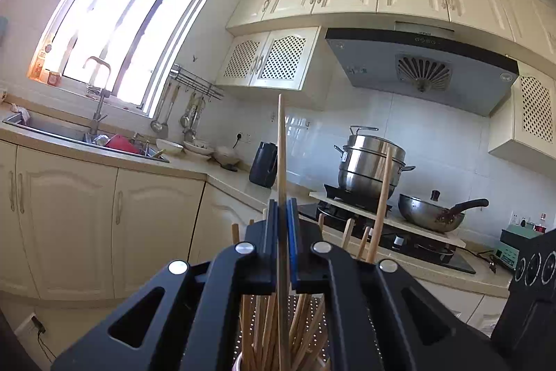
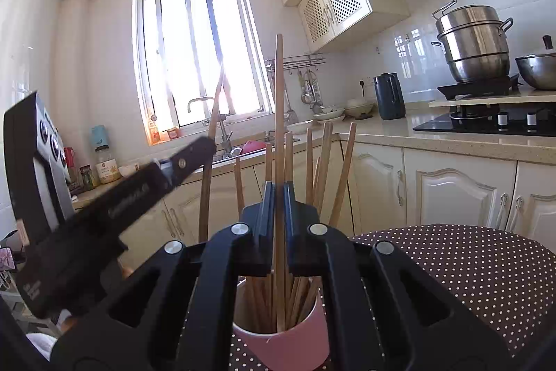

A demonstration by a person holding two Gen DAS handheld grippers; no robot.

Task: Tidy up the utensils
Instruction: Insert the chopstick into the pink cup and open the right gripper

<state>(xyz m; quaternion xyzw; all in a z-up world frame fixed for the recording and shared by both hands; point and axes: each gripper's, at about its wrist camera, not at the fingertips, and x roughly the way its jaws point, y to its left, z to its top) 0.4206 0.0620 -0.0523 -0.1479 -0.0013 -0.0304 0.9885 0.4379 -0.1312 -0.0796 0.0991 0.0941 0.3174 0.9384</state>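
Note:
A pink cup (image 2: 288,341) full of wooden chopsticks (image 2: 325,159) stands on a brown polka-dot surface (image 2: 469,270). My right gripper (image 2: 278,193) is shut on one upright chopstick (image 2: 279,99) whose lower end reaches into the cup. My left gripper (image 1: 282,214) is shut on another upright chopstick (image 1: 282,141) above the same cup, whose chopsticks (image 1: 278,336) show below its fingers. The left gripper also shows in the right wrist view (image 2: 208,141), holding its chopstick (image 2: 212,127) to the left of the cup. The right gripper's body (image 1: 531,284) shows at the right edge of the left wrist view.
A kitchen counter (image 2: 451,141) runs behind, with a sink (image 1: 69,131), a dark kettle (image 2: 389,96), a steel steamer pot (image 2: 472,44) and a wok (image 1: 434,214) on the hob. Jars (image 2: 106,162) stand at the left. Wall cupboards and a range hood (image 1: 417,68) hang above.

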